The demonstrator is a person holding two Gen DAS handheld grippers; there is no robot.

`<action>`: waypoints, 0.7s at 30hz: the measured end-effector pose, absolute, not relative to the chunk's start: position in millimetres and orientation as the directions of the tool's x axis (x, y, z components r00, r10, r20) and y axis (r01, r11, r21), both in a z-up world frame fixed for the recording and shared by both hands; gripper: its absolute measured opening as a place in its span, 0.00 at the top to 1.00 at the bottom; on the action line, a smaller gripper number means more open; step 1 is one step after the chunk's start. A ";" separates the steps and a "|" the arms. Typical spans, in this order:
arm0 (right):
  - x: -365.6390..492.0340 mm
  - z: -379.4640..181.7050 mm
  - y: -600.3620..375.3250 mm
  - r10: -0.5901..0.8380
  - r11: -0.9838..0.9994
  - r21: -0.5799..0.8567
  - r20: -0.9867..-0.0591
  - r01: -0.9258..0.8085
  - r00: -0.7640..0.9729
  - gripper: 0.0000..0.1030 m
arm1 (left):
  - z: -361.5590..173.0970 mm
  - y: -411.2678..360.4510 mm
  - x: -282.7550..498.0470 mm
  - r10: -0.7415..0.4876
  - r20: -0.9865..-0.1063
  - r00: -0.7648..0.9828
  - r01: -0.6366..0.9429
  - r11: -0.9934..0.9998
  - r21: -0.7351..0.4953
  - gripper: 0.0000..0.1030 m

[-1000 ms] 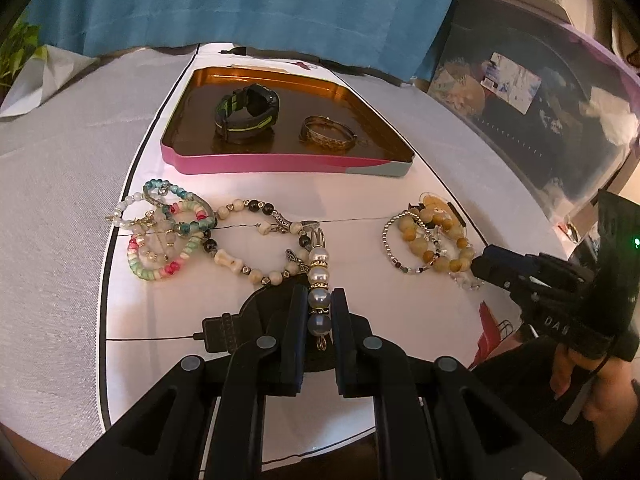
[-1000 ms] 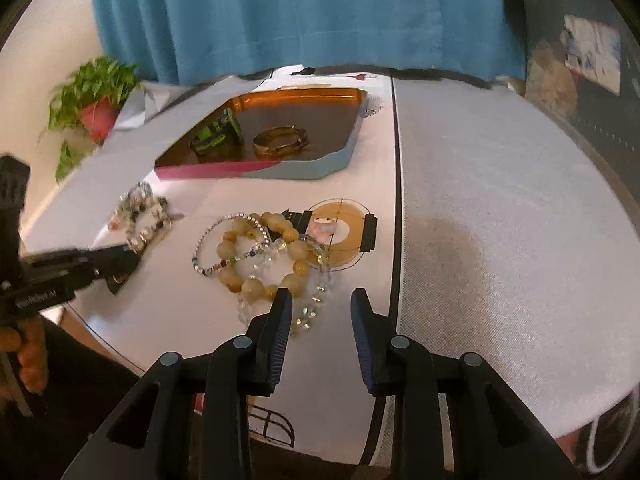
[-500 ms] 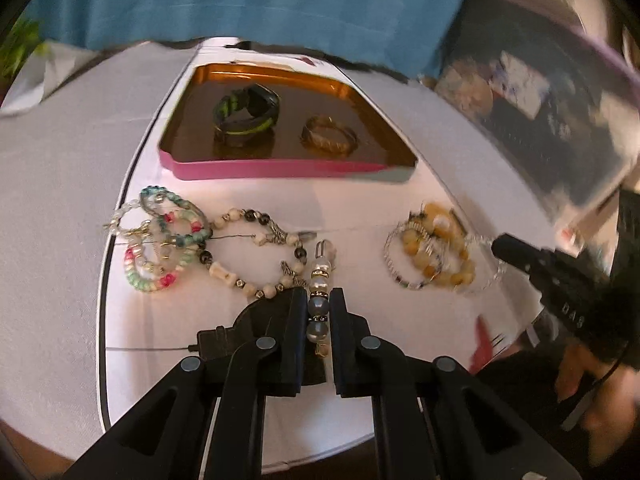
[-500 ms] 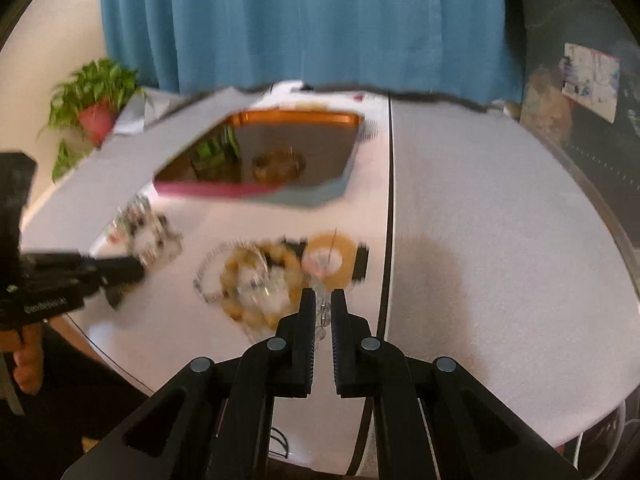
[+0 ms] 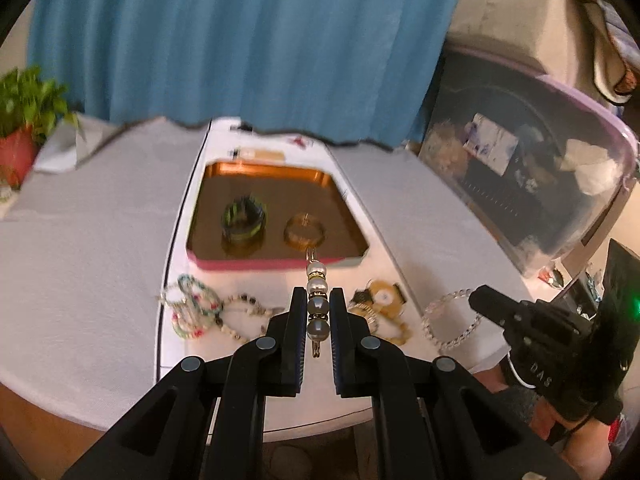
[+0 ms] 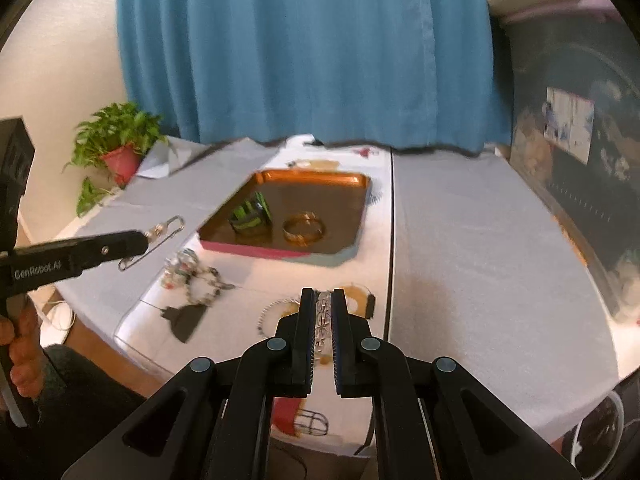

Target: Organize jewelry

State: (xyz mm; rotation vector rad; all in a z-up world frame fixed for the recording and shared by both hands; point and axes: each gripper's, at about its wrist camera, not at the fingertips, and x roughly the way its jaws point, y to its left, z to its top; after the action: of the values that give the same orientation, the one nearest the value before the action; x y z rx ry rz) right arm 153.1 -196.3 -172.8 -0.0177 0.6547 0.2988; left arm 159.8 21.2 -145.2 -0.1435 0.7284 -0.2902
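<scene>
Both grippers had risen off the table since the earlier frames, each carrying a piece of jewelry. At the start the pearl pin lay on the white mat and the clear bead bracelet sat in the pile with the amber beads; now both hung in the air.

The left gripper (image 5: 318, 312) was clamped on the pearl pin (image 5: 317, 292), its pearls standing up between the pads and the metal clasp showing above and below. From the right wrist view the same pin (image 6: 160, 236) stuck out of the fingertips at an angle.

The right gripper (image 6: 323, 316) had closed within that second and was clenched on the clear bead bracelet (image 6: 322, 320), a strand pinched between its pads. In the left wrist view the bracelet's loop (image 5: 452, 324) dangled from it.

Beyond them sat the copper tray (image 5: 340, 204) with the black-and-green band (image 5: 243, 226) and the gold bangle (image 5: 305, 234) inside, apart from each other. Colored bead bracelets (image 5: 192, 312) and the amber bead bracelet (image 5: 384, 312) lay on the mat (image 5: 280, 400) in front of the tray.
</scene>
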 end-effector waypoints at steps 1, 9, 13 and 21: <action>149.0 -166.1 -195.0 0.275 0.955 0.077 -0.593 -0.286 0.757 0.92 | -136.7 19.5 155.7 -0.309 -0.625 0.717 0.217 0.951 -0.221 0.92; 123.3 -97.4 -171.4 0.322 0.937 0.044 -0.496 -0.347 0.806 0.92 | -90.9 8.8 141.3 -0.327 -0.562 0.760 0.268 0.945 -0.187 0.92; 122.9 -74.3 -159.8 0.351 0.927 0.045 -0.456 -0.373 0.818 0.92 | -76.8 10.6 141.1 -0.329 -0.527 0.783 0.278 0.944 -0.176 0.91; 141.0 -57.9 -133.1 0.398 0.907 0.044 -0.413 -0.418 0.819 0.92 | -71.9 26.8 162.7 -0.333 -0.495 0.802 0.275 0.943 -0.189 0.91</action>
State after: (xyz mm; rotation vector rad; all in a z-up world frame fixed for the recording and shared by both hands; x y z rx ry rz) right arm 141.0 -133.1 -57.9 -0.0492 0.4284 0.4349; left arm 162.7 26.8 -72.0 -0.1095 0.5507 -0.3265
